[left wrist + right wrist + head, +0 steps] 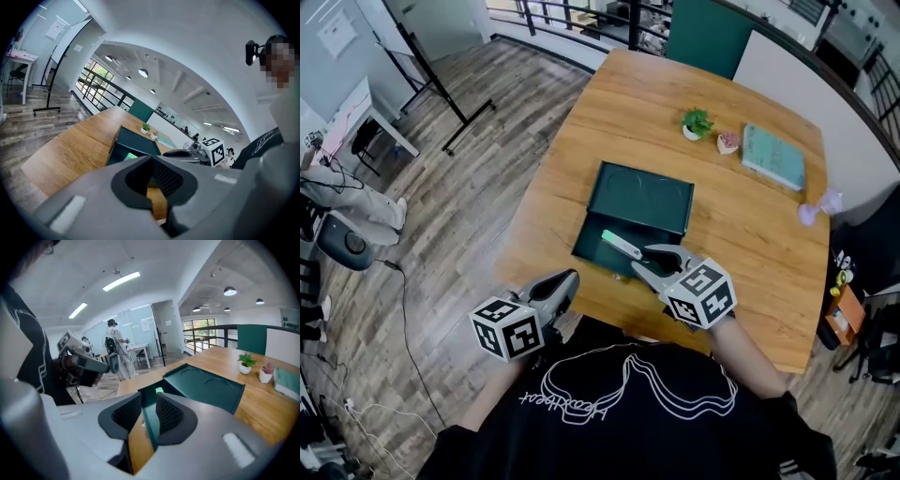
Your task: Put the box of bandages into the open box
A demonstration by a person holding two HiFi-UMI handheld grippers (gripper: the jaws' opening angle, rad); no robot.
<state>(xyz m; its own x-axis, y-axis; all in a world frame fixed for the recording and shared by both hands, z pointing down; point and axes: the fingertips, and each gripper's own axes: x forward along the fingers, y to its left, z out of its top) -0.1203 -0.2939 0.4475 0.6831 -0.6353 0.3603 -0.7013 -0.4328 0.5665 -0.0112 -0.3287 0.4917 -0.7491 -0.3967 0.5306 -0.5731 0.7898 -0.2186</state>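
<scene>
The dark green open box [584, 242] lies mid-table with its lid [643, 195] folded back flat. A pale green and white box of bandages [619, 246] rests slanted inside it, also seen as a green sliver in the left gripper view [131, 155] and the right gripper view [159, 391]. My right gripper [642, 259] hovers at the box's near right corner, just behind the bandages, jaws a little apart with nothing between them [149, 413]. My left gripper [571, 277] hangs by the table's near edge, left of the box, jaws together and empty [152, 183].
At the table's far side stand a small potted plant [697, 123], a pink pot [728, 142] and a teal book [773, 156]; a purple object [820, 206] sits at the right edge. The wooden table [750, 234] ends close to my body. People stand far off [117, 350].
</scene>
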